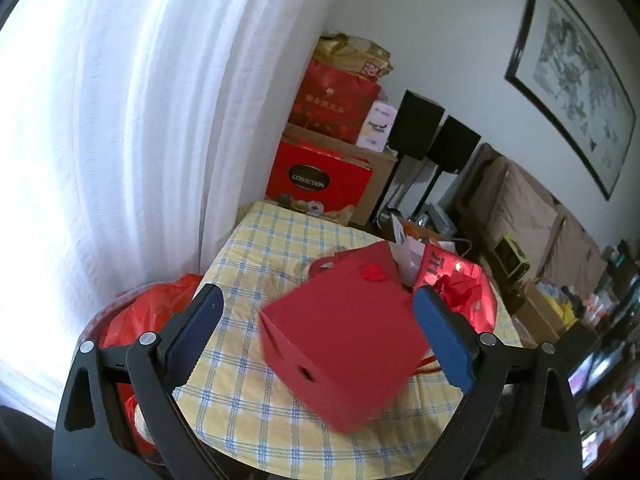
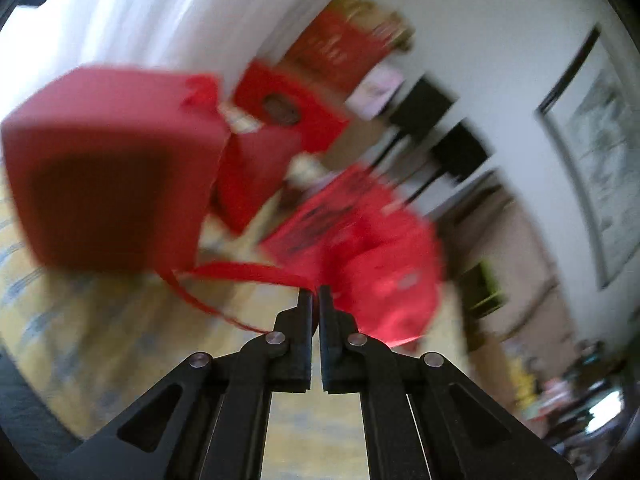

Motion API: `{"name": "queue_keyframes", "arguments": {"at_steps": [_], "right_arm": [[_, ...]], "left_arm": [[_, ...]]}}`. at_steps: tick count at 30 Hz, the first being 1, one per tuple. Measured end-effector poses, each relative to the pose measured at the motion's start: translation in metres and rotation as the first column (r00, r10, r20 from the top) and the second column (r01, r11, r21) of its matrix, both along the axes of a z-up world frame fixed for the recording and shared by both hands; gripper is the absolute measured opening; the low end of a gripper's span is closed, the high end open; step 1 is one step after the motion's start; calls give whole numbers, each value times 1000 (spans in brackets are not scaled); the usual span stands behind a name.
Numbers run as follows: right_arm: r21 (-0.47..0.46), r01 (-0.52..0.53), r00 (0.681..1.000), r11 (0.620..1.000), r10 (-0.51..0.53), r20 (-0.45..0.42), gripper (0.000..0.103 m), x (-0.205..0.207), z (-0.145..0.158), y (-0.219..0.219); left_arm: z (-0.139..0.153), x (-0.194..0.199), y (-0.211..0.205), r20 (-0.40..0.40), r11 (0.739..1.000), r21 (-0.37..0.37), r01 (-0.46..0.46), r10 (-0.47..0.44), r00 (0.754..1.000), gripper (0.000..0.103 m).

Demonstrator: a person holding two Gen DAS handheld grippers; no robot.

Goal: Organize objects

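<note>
A plain red cube box [image 1: 344, 352] [image 2: 104, 184] stands tilted on one corner over the checked tablecloth, blurred in both views. My left gripper [image 1: 318, 304] is open wide around it: the right blue pad [image 1: 436, 324] is at the box's edge and the left pad [image 1: 200, 320] is well apart from it. A thin red ribbon [image 2: 248, 270] runs from the box to the tips of my right gripper [image 2: 316, 290], which is shut on it. Behind stand a second red box [image 1: 360, 264] [image 2: 252, 176] and a shiny red gift bag [image 1: 460, 292] [image 2: 372, 248].
The table has a yellow and blue checked cloth [image 1: 260, 248]. A red plastic bag [image 1: 152, 312] lies off its left edge by the white curtain [image 1: 120, 140]. Stacked red gift boxes [image 1: 320, 176] and two black speakers [image 1: 416, 124] stand beyond. A sofa [image 1: 528, 208] is at right.
</note>
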State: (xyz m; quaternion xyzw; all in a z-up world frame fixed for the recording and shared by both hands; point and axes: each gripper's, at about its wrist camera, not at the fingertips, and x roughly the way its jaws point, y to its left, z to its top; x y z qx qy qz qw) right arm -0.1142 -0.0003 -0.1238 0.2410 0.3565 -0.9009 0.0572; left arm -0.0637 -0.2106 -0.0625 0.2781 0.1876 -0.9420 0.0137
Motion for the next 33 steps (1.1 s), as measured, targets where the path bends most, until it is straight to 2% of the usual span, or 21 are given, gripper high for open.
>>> {"name": "queue_keyframes", "arguments": {"at_steps": [4, 7, 9, 13, 17, 19, 22, 28, 33], "right_arm": [[-46, -70, 988, 996, 63, -139, 1, -2, 66, 13], [-101, -134, 969, 986, 109, -222, 1, 15, 115, 14], [-119, -161, 959, 980, 126, -254, 1, 34, 137, 14], [-185, -198, 952, 963, 144, -270, 1, 61, 157, 16], [-214, -187, 950, 959, 121, -287, 1, 70, 163, 25], [-247, -193, 954, 950, 123, -274, 1, 69, 169, 31], [-227, -178, 957, 958, 116, -265, 1, 57, 179, 32], [-255, -236, 942, 938, 157, -296, 1, 58, 219, 35], [-288, -260, 956, 922, 203, -212, 1, 55, 228, 24]], "left_arm": [[0, 2, -5, -11, 1000, 13, -4, 4, 1000, 95], [0, 2, -7, -13, 1000, 21, -7, 7, 1000, 95], [1, 2, -6, -15, 1000, 20, 0, 0, 1000, 95], [0, 1, -3, -13, 1000, 19, 11, -11, 1000, 95], [0, 3, -5, -12, 1000, 24, 12, -11, 1000, 95], [2, 5, -6, -22, 999, 36, 14, -14, 1000, 95], [6, 8, -5, -35, 999, 46, 27, -25, 999, 95], [13, 10, -7, -62, 996, 75, 44, -40, 997, 96], [11, 8, -4, -48, 996, 73, 55, -51, 998, 96]]}}
